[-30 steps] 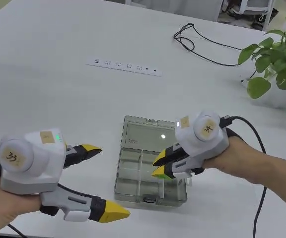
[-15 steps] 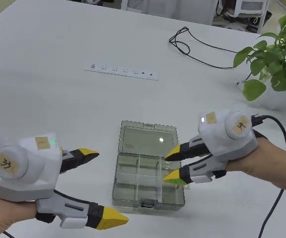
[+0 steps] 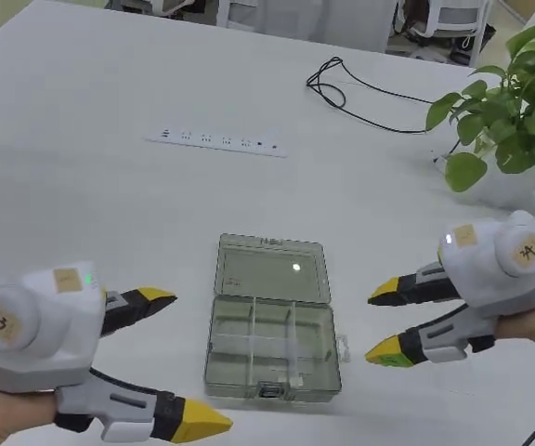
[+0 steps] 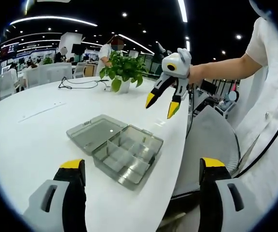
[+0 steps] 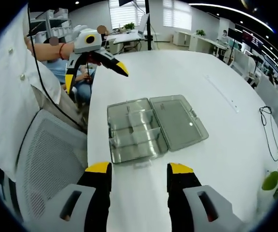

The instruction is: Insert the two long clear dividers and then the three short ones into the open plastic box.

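We hold the left claw wide open and the right claw half open, both empty, beside the plastic box on a white office surface.

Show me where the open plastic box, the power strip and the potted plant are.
open plastic box [image 3: 272, 271]: head view, on the middle of its folded-back lid.
power strip [image 3: 216, 142]: head view, on the middle of its top face.
potted plant [image 3: 463, 172]: head view, on a low leaf.
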A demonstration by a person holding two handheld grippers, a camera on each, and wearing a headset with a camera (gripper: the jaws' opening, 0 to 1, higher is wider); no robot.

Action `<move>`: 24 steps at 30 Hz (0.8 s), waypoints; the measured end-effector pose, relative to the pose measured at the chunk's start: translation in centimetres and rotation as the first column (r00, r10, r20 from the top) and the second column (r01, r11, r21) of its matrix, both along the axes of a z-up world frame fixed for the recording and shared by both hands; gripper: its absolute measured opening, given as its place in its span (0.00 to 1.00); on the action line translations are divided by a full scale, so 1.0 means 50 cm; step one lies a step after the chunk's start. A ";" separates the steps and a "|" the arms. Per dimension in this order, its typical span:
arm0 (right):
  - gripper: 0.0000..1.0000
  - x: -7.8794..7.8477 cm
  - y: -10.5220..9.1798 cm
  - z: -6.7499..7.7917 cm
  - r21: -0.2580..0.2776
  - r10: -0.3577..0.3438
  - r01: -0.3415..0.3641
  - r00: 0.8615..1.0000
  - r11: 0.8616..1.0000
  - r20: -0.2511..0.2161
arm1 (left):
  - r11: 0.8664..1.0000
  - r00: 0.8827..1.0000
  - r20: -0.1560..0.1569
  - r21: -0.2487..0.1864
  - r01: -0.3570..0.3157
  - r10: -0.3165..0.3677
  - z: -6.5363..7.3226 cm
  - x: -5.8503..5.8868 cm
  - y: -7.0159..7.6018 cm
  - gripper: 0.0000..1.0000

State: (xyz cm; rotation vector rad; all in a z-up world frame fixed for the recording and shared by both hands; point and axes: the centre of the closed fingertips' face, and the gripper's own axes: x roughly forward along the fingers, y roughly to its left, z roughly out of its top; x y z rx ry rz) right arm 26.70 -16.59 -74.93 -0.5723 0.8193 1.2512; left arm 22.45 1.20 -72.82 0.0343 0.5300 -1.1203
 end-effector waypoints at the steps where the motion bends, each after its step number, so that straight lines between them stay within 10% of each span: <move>1: 0.48 -0.001 -0.009 -0.003 -0.006 -0.006 0.006 1.000 1.000 -0.002 | 1.000 1.000 -0.001 0.000 0.000 0.000 0.000 0.000 0.000 1.00; 14: 0.52 -0.017 -0.155 -0.082 -0.170 -0.011 0.006 0.999 0.985 -0.032 | 1.000 1.000 -0.005 0.004 0.003 -0.003 -0.002 0.001 0.000 1.00; 24: 0.53 -0.022 -0.236 -0.149 -0.310 0.042 -0.058 0.997 0.949 -0.058 | 1.000 1.000 -0.011 0.002 -0.007 0.007 -0.002 0.002 0.004 1.00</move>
